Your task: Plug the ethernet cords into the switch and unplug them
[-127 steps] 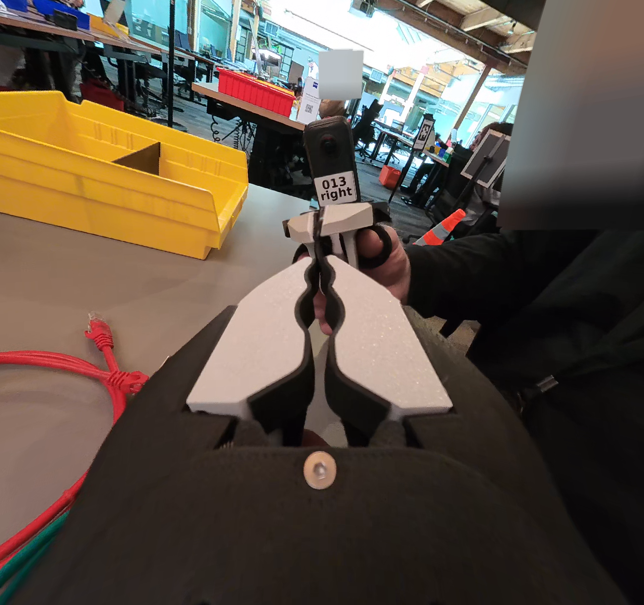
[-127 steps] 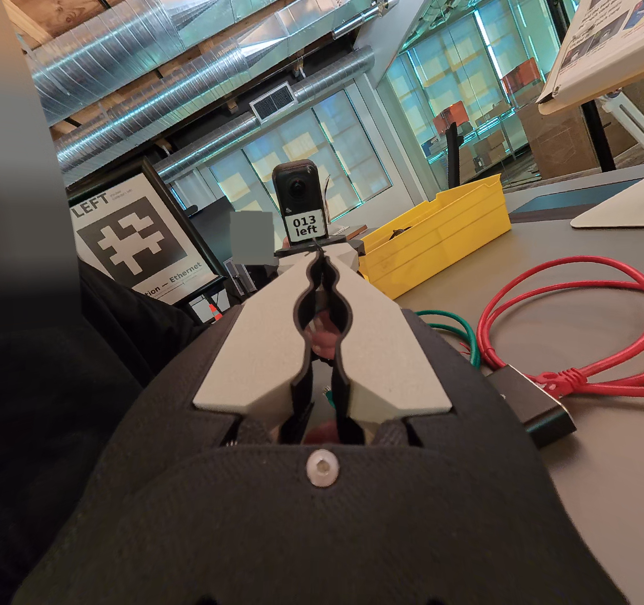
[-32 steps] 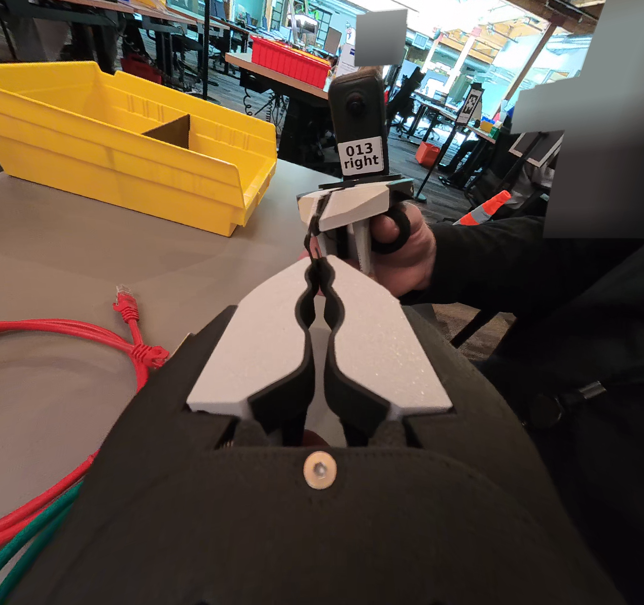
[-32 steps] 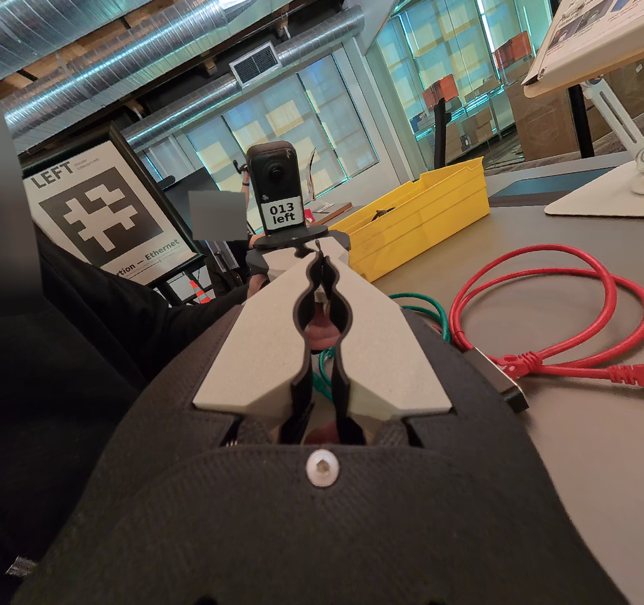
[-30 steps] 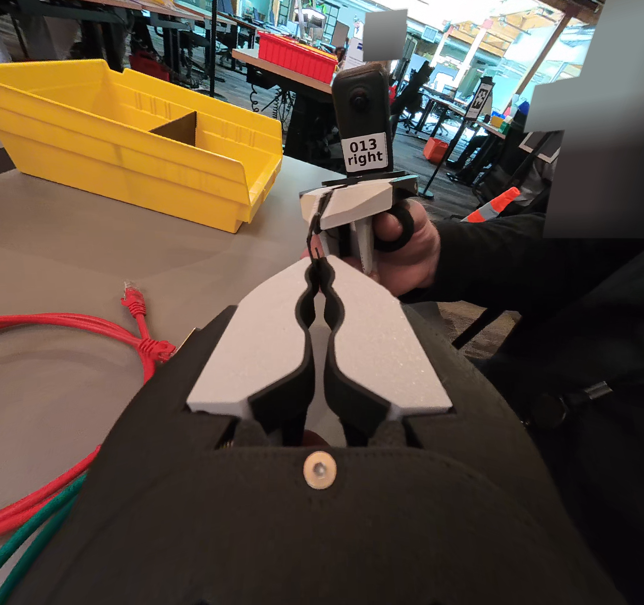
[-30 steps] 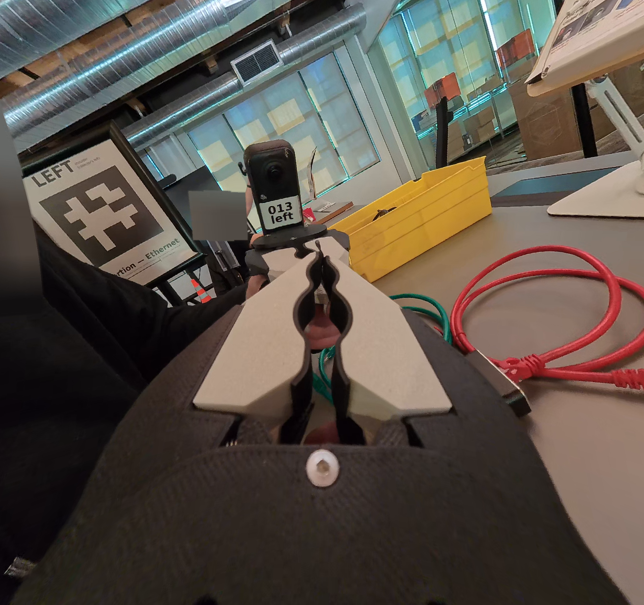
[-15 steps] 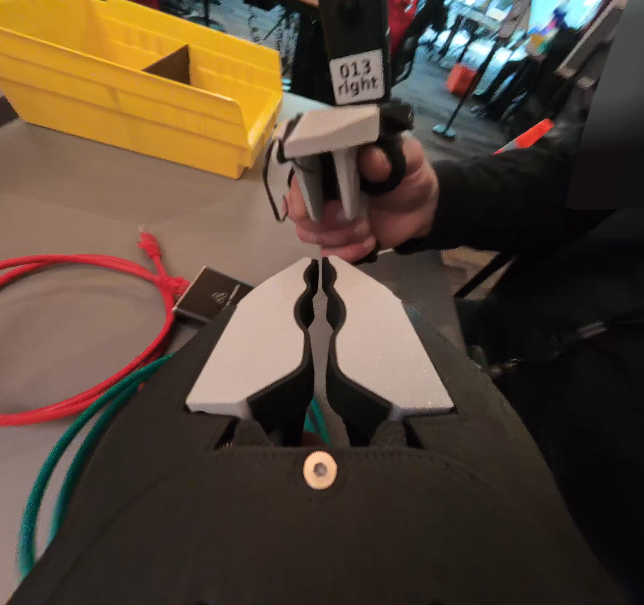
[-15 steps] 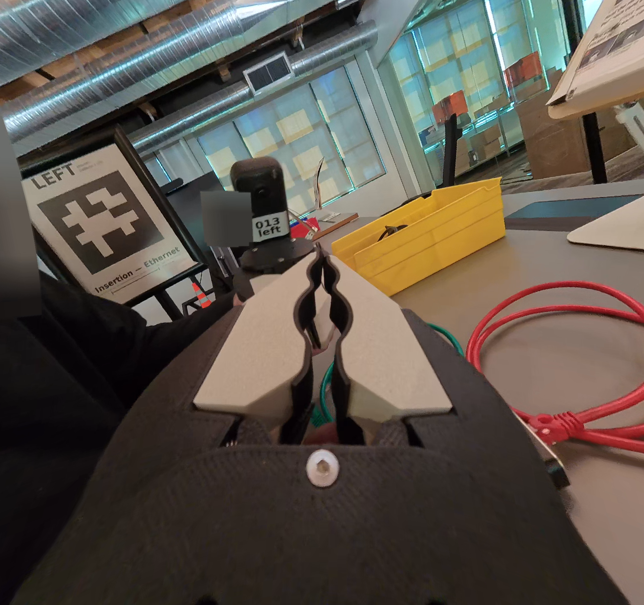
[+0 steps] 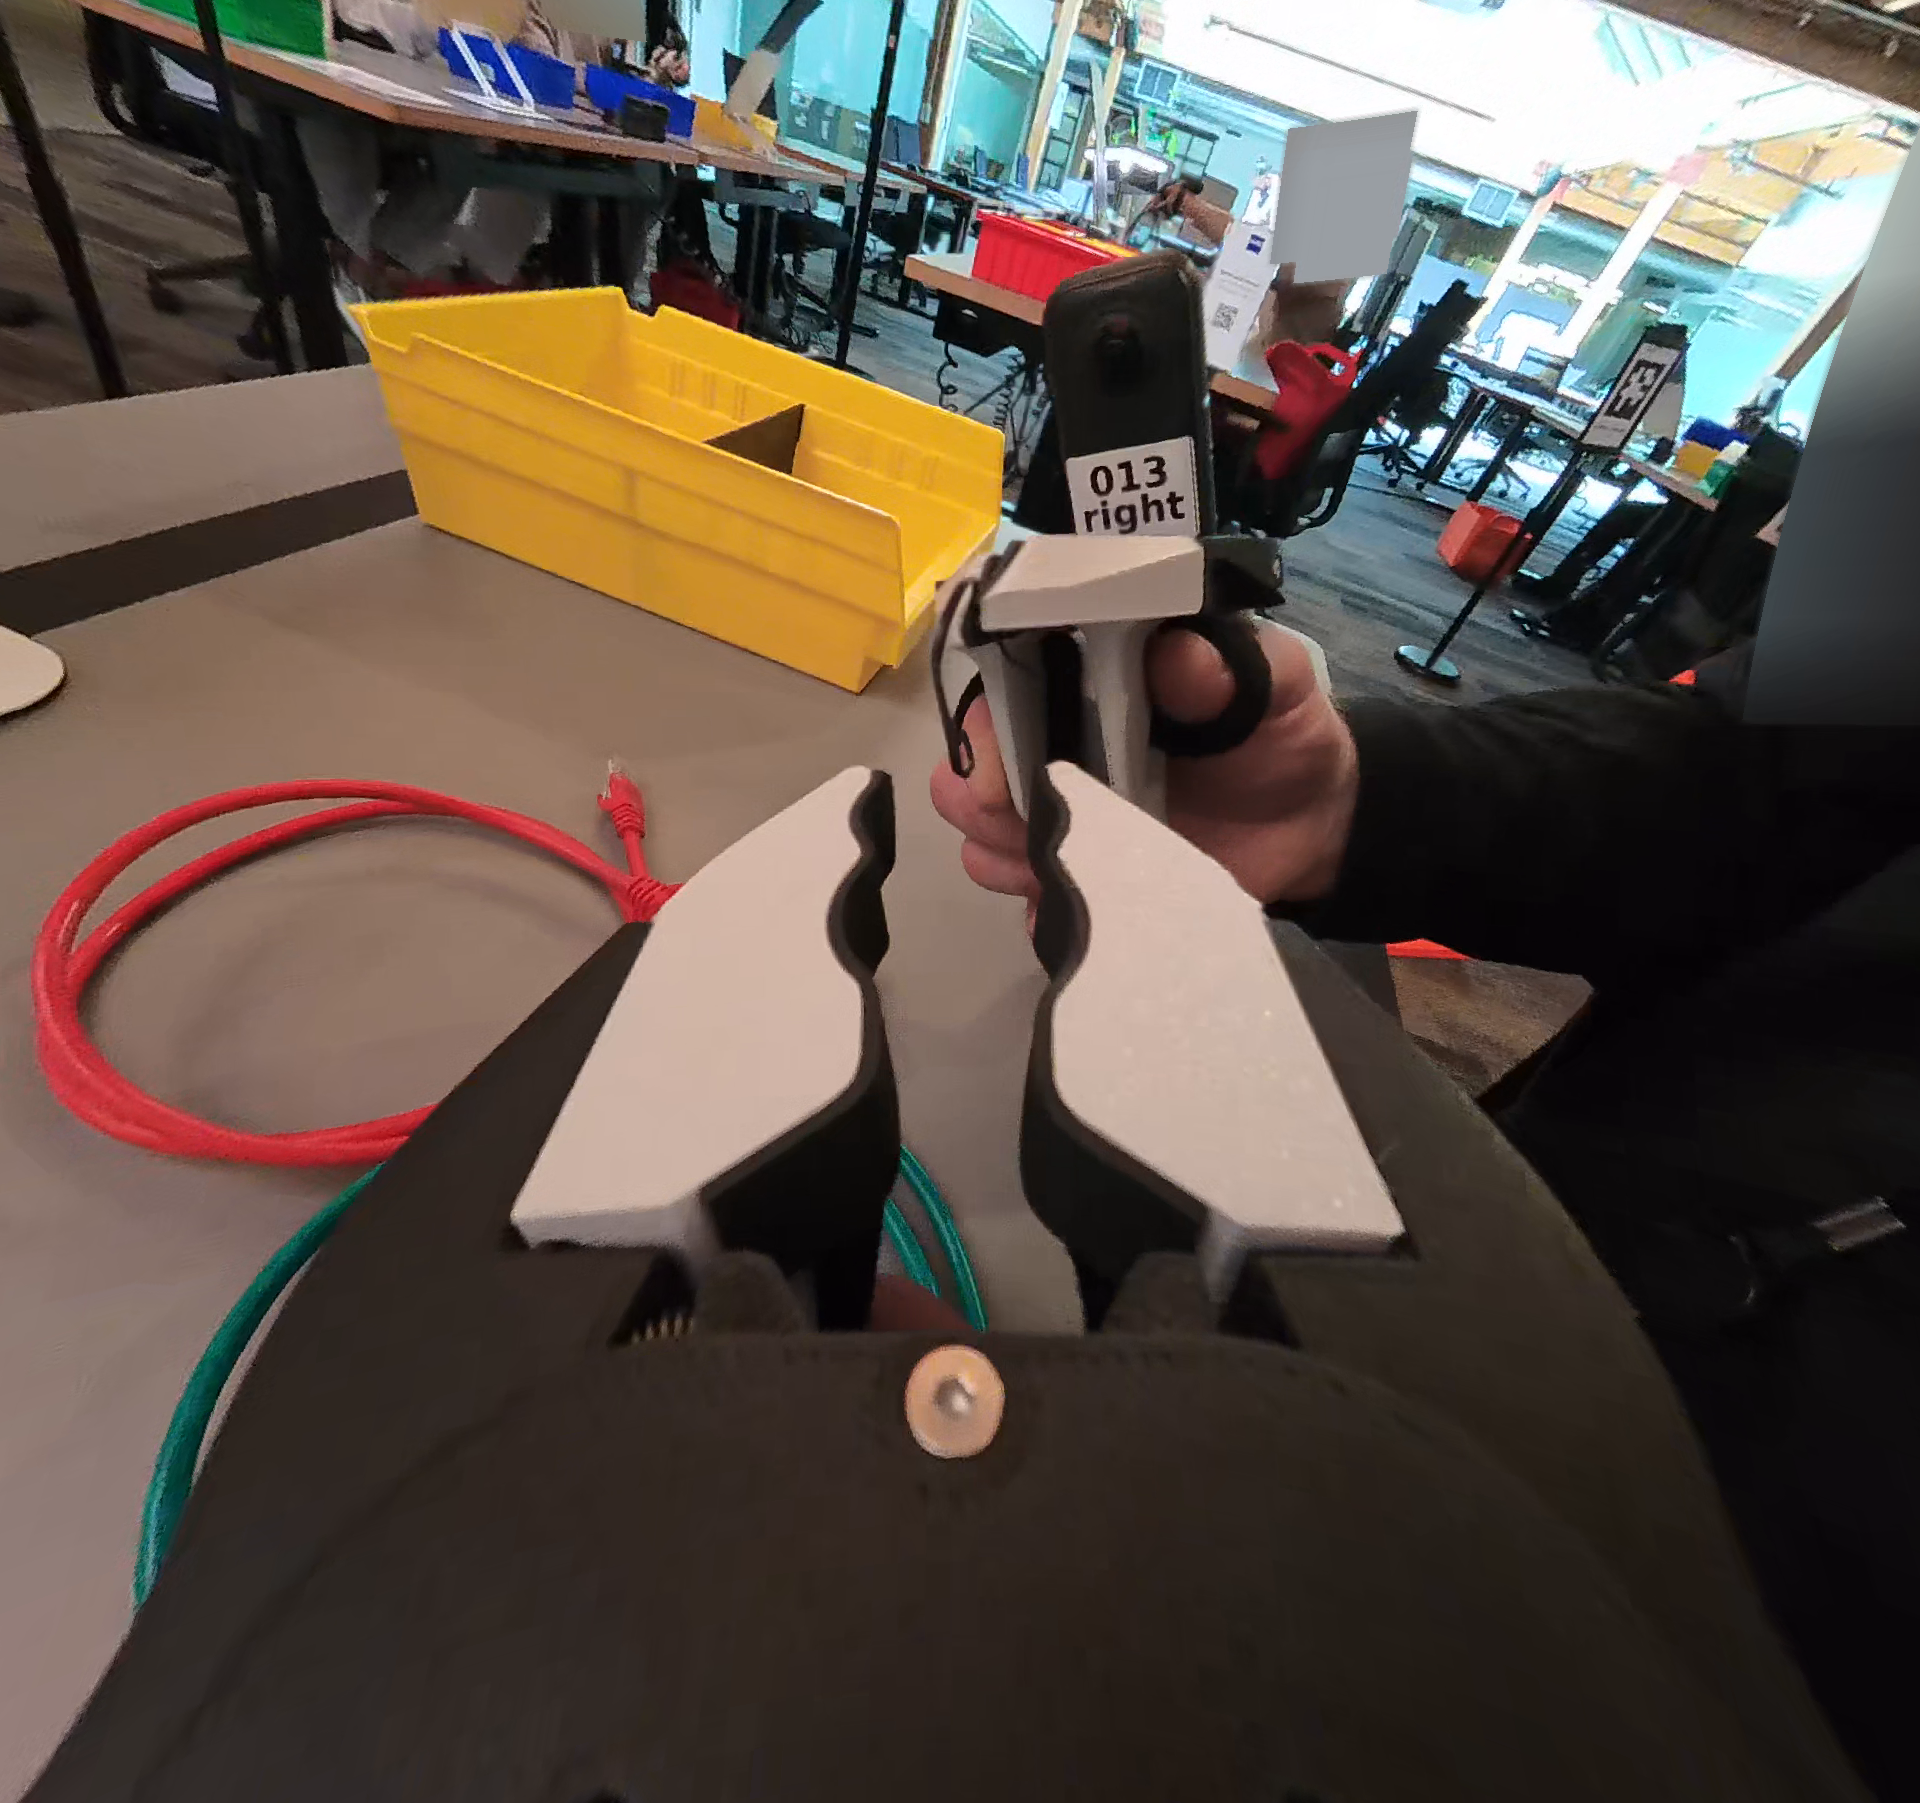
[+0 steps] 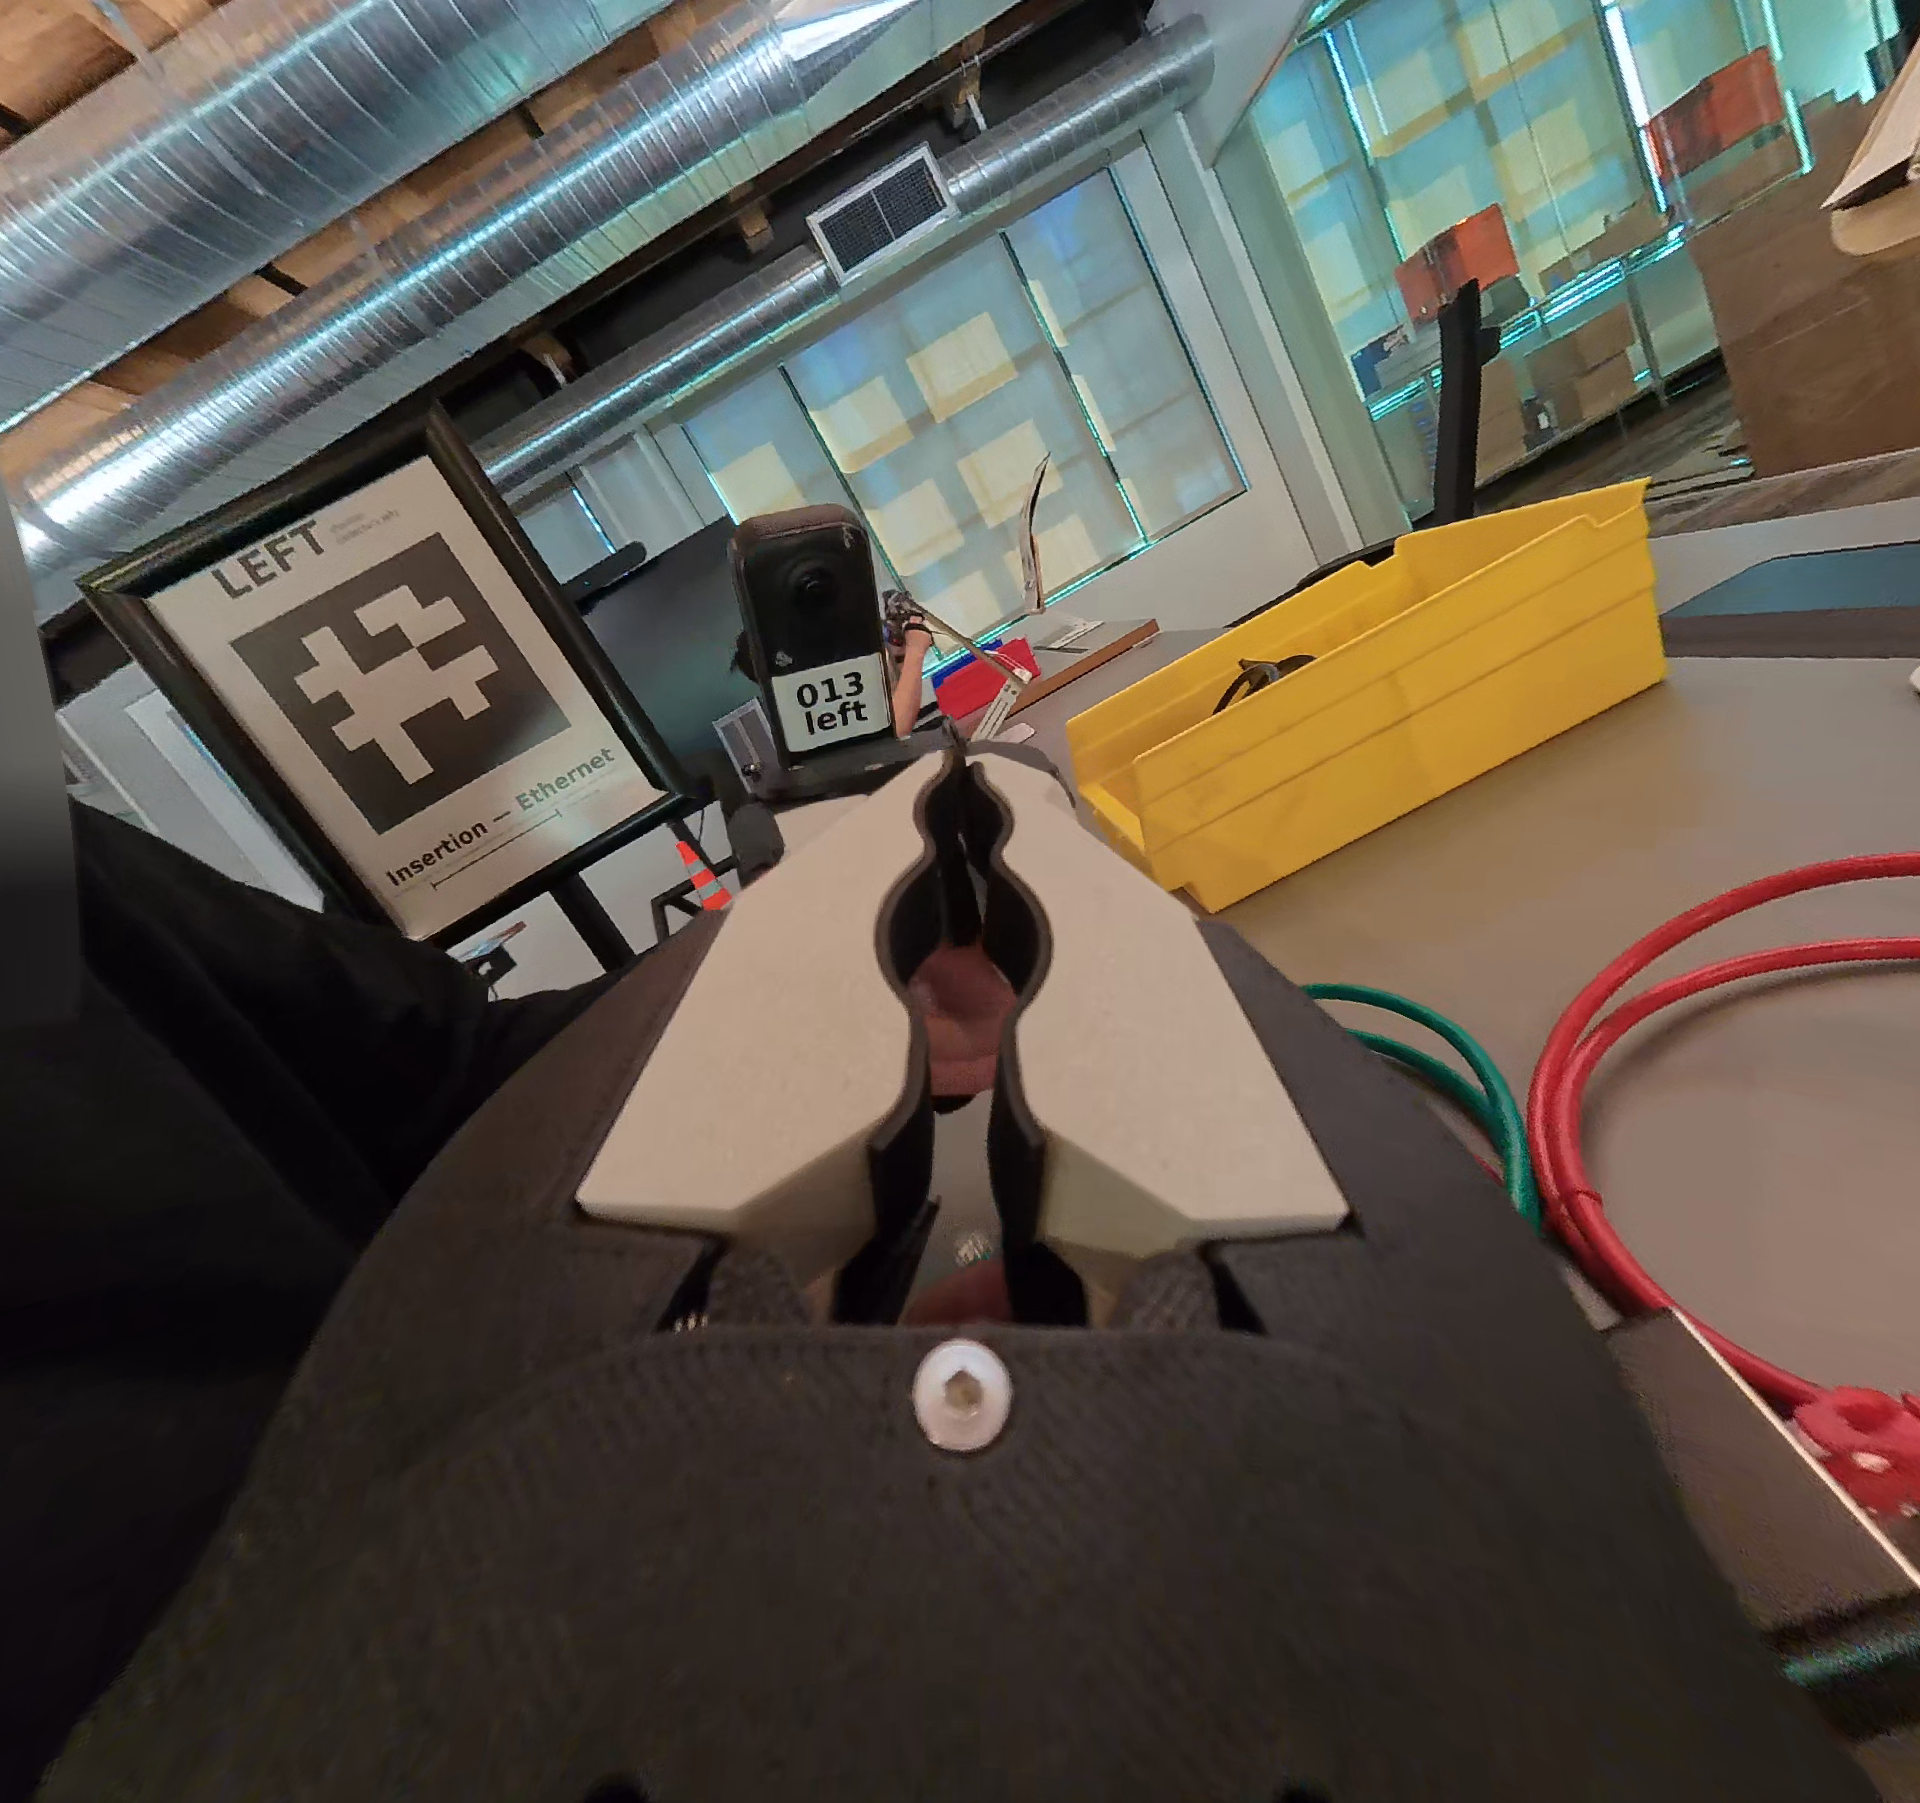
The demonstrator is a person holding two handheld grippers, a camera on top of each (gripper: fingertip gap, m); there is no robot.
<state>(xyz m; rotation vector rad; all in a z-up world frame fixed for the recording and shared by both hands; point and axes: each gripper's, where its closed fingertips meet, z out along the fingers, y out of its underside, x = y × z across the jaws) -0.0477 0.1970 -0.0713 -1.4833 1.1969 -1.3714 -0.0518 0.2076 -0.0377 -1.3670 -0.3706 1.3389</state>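
Observation:
My left gripper [image 9: 961, 797] is open and empty above the grey table [image 9: 343, 673]. A coiled red ethernet cord [image 9: 73, 984] lies to its left, with a loose red plug [image 9: 627, 808] at its far end. A green cord [image 9: 208, 1358] runs under the gripper body. My right gripper [image 10: 956, 771] is shut with nothing between its fingers. It also shows in the left wrist view [image 9: 997, 693], held in a hand. The dark switch [image 10: 1787, 1504] lies at its lower right with a red plug [image 10: 1860, 1441] at its edge. The red cord [image 10: 1579, 1026] and green cord [image 10: 1455, 1036] lie beside it.
A yellow bin [image 9: 665, 496] stands on the far side of the table, also in the right wrist view [image 10: 1382, 714]. A framed sign on a stand [image 10: 384, 693] is off the table's edge. A white stand base [image 9: 21, 673] sits at the far left. A person's dark sleeve [image 9: 1558, 818] reaches in from the right. Less than 4 cm separates the two grippers' tips. Both grippers' tips are roughly 15 cm from the dark switch [image 10: 1787, 1504]. From either gripper's tips it is about 20 cm to the loose red plug [image 9: 627, 808].
My left gripper has opened; it was shut half a second ago. The switch that showed by its left finger is now hidden. The right gripper has come closer to the switch.

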